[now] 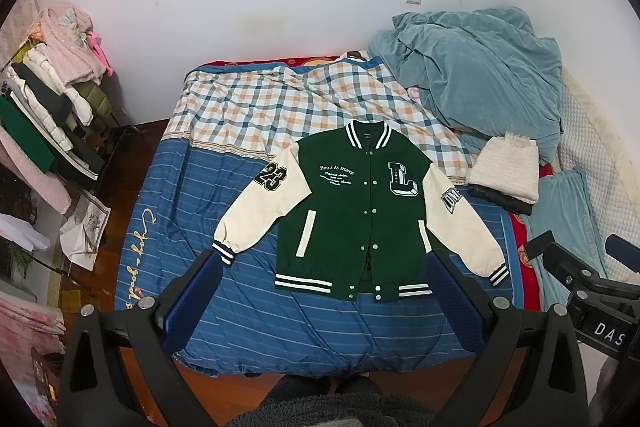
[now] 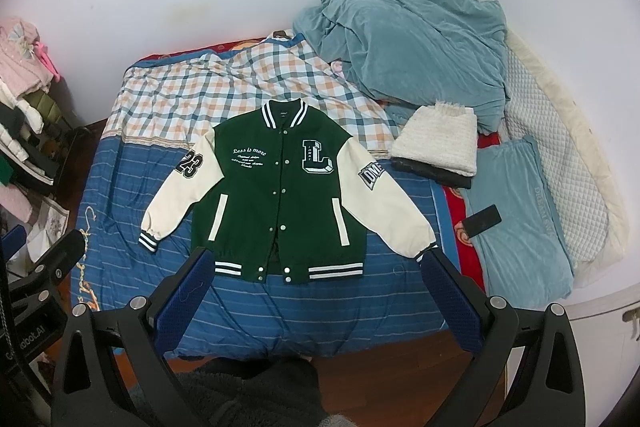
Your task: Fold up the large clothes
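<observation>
Far left, a crowded clothes rack of pink, white and black garments point(image 1: 52, 99) stands against the white wall, over dark wooden floor. Next to it sits the bed with a blue white-striped sheet point(image 1: 248, 299); a plaid orange-and-teal checked blanket point(image 1: 248, 103) covers its far half.

Left claw point(image 1: 324, 291): blue-padded fingers spread wide apart, holding nothing, hovering above the near edge of the bed. From this view, its tips frame the jacket hem.

Task item: green varsity jacket with cream sleeves and striped black-and-white ribbing point(image 1: 352, 203), laid flat, front up, snapped closed, collar toward the wall, in the middle of the bed. Both sleeves are angled out and down. It has a "23" patch on the left-side sleeve, a big "L" on the chest, and white script reading "Less is more". The hem is near the bed's front edge. Neither claw touches it.

Right claw point(image 2: 316, 287): fingers also wide apart, empty, above the near bed edge and beside the left one.

Right of the jacket there's a folded cream fuzzy knit on top of dark folded cloth point(image 2: 438, 147), just beyond the sleeve. Behind it is a rumpled teal velvet duvet point(image 2: 408, 43). A black phone point(image 2: 484, 221) lies on a light-blue pillow point(image 2: 524, 227). A quilted pale mattress pad point(image 2: 560, 147) runs along the far right edge.
</observation>
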The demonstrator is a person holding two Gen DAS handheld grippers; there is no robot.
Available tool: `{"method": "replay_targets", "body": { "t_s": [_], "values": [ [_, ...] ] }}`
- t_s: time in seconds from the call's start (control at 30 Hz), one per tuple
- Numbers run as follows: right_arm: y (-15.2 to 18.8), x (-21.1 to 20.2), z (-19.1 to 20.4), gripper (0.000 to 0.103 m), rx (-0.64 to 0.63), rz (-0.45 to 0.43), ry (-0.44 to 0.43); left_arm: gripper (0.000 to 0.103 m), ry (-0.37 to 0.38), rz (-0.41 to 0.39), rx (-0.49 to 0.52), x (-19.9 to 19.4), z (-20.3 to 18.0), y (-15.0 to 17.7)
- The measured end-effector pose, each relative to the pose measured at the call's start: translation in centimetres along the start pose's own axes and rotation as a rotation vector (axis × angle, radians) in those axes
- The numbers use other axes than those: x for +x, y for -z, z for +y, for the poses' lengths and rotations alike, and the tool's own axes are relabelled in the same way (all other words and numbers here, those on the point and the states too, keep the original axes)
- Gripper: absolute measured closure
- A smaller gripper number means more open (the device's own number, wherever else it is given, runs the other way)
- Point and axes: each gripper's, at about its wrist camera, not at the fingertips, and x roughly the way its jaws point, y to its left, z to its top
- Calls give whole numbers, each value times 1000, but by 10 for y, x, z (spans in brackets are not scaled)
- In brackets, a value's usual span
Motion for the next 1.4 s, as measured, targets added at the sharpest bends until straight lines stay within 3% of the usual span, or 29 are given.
{"method": "replay_targets", "body": {
  "t_s": [0.1,0.23,0.4,0.47,0.5,0.53,0.57,0.8,0.9,1.07,1.2,1.4],
  "values": [
    [-1,3,-2,0,8,6,3,0,-7,-9,5,7,2,-5],
    [-3,18,-5,0,55,-11,-35,0,-42,-50,-6,44,14,-14],
    [6,90,-30,0,267,29,-85,0,-98,-54,12,111,24,-7],
    [19,128,-46,3,375,49,-79,0,-134,-41,42,155,22,-2],
    [27,150,-56,15,428,52,-65,0,-146,-28,52,174,21,2],
    [37,175,-69,33,489,67,-43,0,-155,-20,57,187,20,5],
    [47,196,-81,43,542,85,-35,0,-172,1,62,211,17,9],
    [149,362,-198,40,969,223,-52,0,-287,160,37,336,-1,43],
    [188,423,-245,34,1110,234,-61,0,-344,215,38,379,-13,53],
    [245,533,-312,34,1304,214,-133,0,-389,282,31,446,-35,64],
    [269,604,-351,34,1437,121,-196,0,-425,305,42,503,-52,67],
    [256,676,-380,32,1478,66,-170,0,-449,315,18,557,-59,62]
  ]
}}
